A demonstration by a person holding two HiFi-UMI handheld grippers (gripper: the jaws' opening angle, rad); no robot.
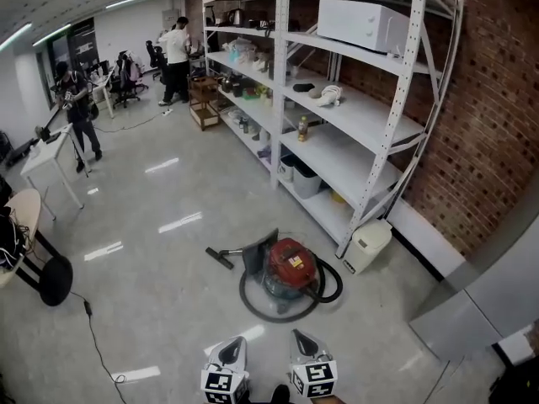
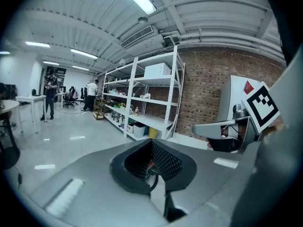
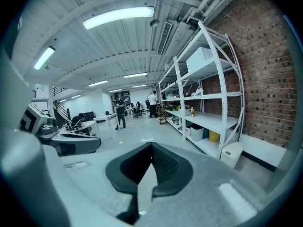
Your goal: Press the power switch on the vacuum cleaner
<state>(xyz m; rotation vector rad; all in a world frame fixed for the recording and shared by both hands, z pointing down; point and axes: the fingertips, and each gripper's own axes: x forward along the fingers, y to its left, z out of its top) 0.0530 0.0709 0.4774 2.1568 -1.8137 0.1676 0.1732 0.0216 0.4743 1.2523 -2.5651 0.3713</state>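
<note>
Floor [image 1: 160, 259]: red vacuum cleaner [image 1: 290, 269], label unreadable; left hand-held gripper [image 1: 235, 343], right hand-held gripper [image 1: 301, 337] clenched, empty.

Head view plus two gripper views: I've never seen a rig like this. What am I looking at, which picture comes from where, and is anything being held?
There is no robot here. A person carries a hand-held two-jaw gripper in each hand. The head view comes from a camera on the person's head, looking forward and down. The left gripper and right gripper poke in at its bottom edge. The other two pictures come from cameras riding on each gripper, looking along its jaws. In both, the jaws stand together with nothing between them. Ahead, on the glossy grey floor, sits a red canister vacuum cleaner with a black hose curled around it. It is beside a white metal shelving rack. Neither gripper touches the vacuum cleaner, so the switch press has not begun.
</note>
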